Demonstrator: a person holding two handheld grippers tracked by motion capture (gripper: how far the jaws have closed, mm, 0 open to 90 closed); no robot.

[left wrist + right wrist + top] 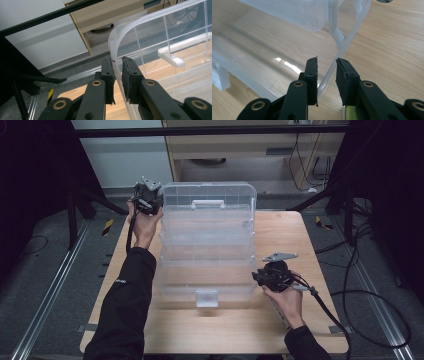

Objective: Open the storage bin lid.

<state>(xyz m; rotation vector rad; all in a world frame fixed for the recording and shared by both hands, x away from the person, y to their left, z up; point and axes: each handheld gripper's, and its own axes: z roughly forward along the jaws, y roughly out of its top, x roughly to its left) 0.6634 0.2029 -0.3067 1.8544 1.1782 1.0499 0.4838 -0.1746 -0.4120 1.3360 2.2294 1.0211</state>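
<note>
While clear organiser box (207, 245) sits on bench (300, 235), left hand-held gripper (117, 62) clamps lid rim; right hand-held gripper (326, 62) straddles base wall, grip unclear.

Open organiser box (207, 240) blocks table's (300, 245) middle

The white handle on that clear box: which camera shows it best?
The high view: the handle shows whole, centred on the raised lid of the box. The left gripper view catches just one end of it through the lid. The right gripper view doesn't clearly show it.

I can't tell whether my right fingers (344, 82) press the clear box (287, 15) wall; its top is cropped.
</note>
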